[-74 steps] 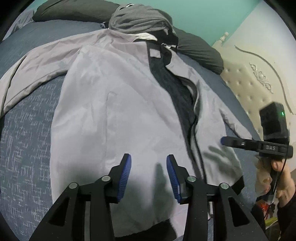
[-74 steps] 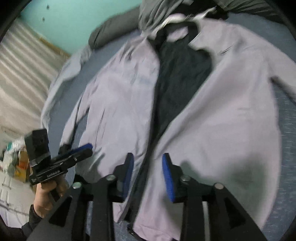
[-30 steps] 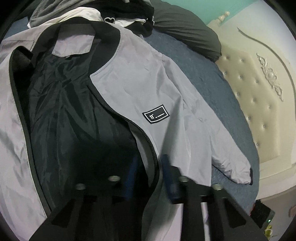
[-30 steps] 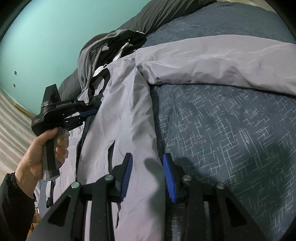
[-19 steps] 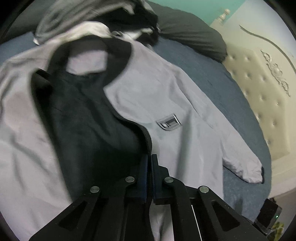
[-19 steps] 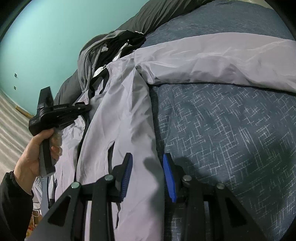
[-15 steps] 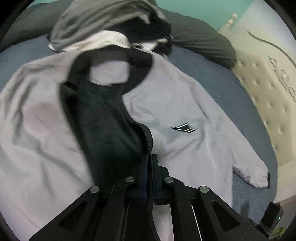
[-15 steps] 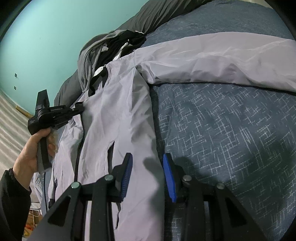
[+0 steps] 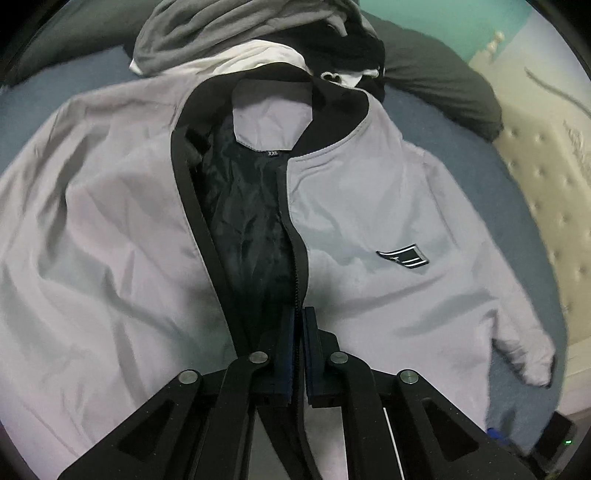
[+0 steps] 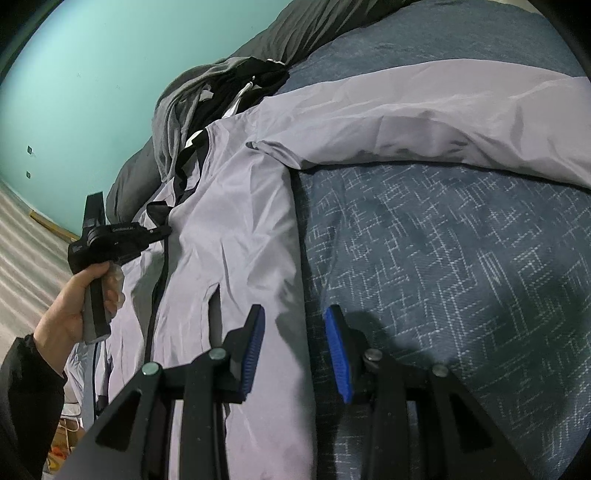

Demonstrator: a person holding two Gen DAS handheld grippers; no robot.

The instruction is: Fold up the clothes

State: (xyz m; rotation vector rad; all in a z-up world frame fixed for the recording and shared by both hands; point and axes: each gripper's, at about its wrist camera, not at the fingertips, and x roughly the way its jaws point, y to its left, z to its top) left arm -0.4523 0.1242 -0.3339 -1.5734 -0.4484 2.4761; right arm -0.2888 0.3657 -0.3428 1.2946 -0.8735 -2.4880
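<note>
- Your left tool (image 9: 298, 314) pinches the zipper edge (image 9: 295, 258) of the grey bomber jacket (image 9: 369, 206) lying open on the bed (image 10: 443, 258).
- Your right tool (image 10: 293, 325) gapes wide over the jacket's side hem, gripping nothing.

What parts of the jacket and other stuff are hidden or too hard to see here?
- Jacket hem: left wrist view, hidden behind the left gripper, whose jaws are shut on the zipper edge.
- Far sleeve cuff: right wrist view, cut off by the picture's edge.
- Chest patch: left wrist view, its marks too small to read.
- Clothes pile: left wrist view, cut off at the top, pieces overlap.
</note>
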